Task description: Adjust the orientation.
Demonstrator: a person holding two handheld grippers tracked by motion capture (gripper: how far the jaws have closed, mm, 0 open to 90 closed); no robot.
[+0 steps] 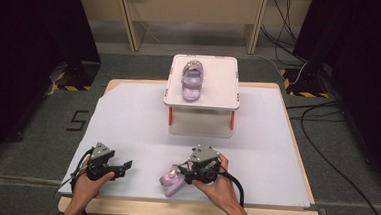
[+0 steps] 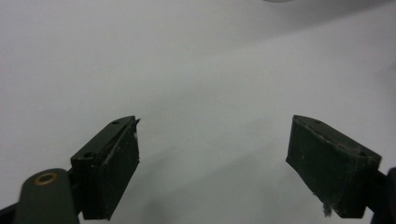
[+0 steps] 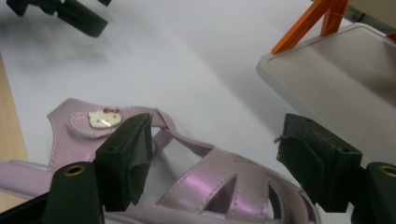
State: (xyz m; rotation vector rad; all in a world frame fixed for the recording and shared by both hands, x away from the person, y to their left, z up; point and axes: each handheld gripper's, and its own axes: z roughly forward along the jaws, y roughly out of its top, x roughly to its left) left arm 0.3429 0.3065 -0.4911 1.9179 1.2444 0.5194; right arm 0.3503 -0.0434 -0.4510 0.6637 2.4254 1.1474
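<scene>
Lilac, glossy sandal [image 3: 205,186] near the front edge of the white table [image 1: 127,123], crossed straps catching the light, small white cat badge with a pink bow on the ankle strap. Lying right under the right gripper [image 3: 212,163], jaws wide apart on either side of the straps, pads not pressing. Toe end and sole cut off at the bottom of the right gripper view; partly covered by gripper and hand from above. Matching sandal [image 1: 192,80] up on the white tray stand [image 1: 225,74], well apart. Left gripper [image 2: 212,158] spread open over bare table.
</scene>
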